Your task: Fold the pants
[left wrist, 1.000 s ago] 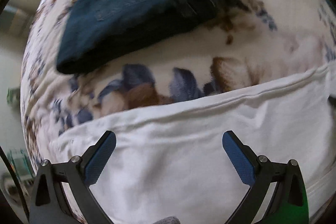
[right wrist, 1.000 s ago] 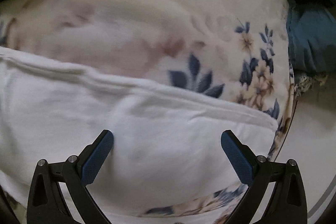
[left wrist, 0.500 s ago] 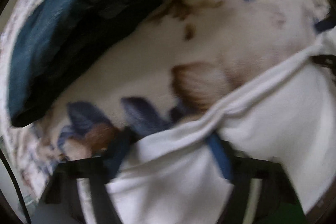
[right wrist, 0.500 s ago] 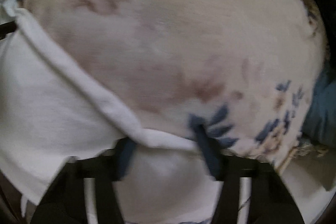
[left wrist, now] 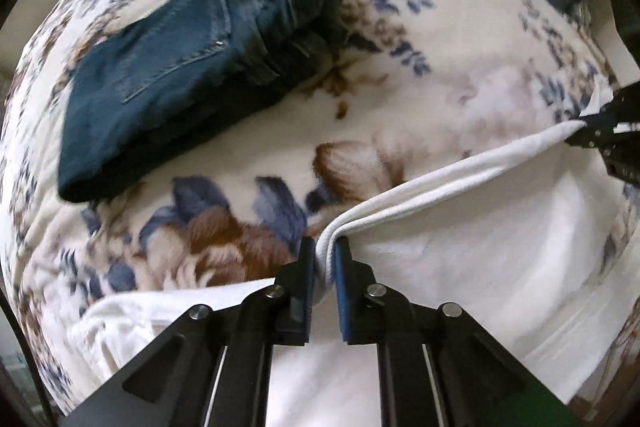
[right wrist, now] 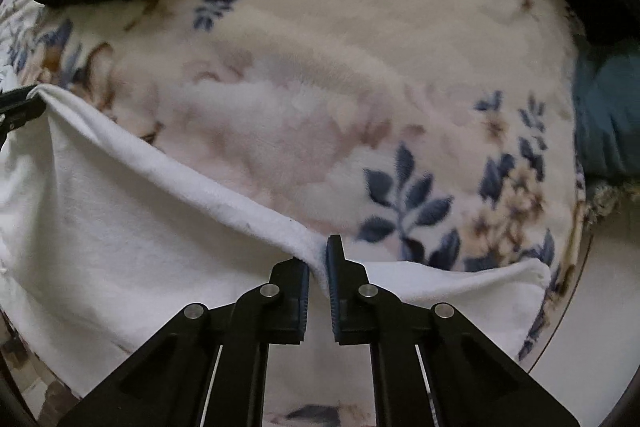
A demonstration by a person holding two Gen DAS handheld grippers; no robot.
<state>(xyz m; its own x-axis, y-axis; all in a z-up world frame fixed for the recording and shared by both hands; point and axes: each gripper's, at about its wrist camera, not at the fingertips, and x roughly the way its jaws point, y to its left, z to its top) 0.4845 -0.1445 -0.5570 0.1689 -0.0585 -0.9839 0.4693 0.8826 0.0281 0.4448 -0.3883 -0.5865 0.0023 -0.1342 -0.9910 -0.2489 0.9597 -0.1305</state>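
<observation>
Right now both grippers pinch the far hem of the white pants [left wrist: 460,259]: left gripper [left wrist: 325,267] and right gripper [right wrist: 318,269] clamped, hem strung sideways between them. Folded jeans [left wrist: 192,67] lie beyond the hem on the floral blanket [right wrist: 320,87].

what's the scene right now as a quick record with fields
surface: floral blanket
item in work: white pants, edge lifted off the blanket
left gripper: shut on the white edge
right gripper: shut on the same edge, further along
other item: folded jeans, lying beyond the white pants
</observation>
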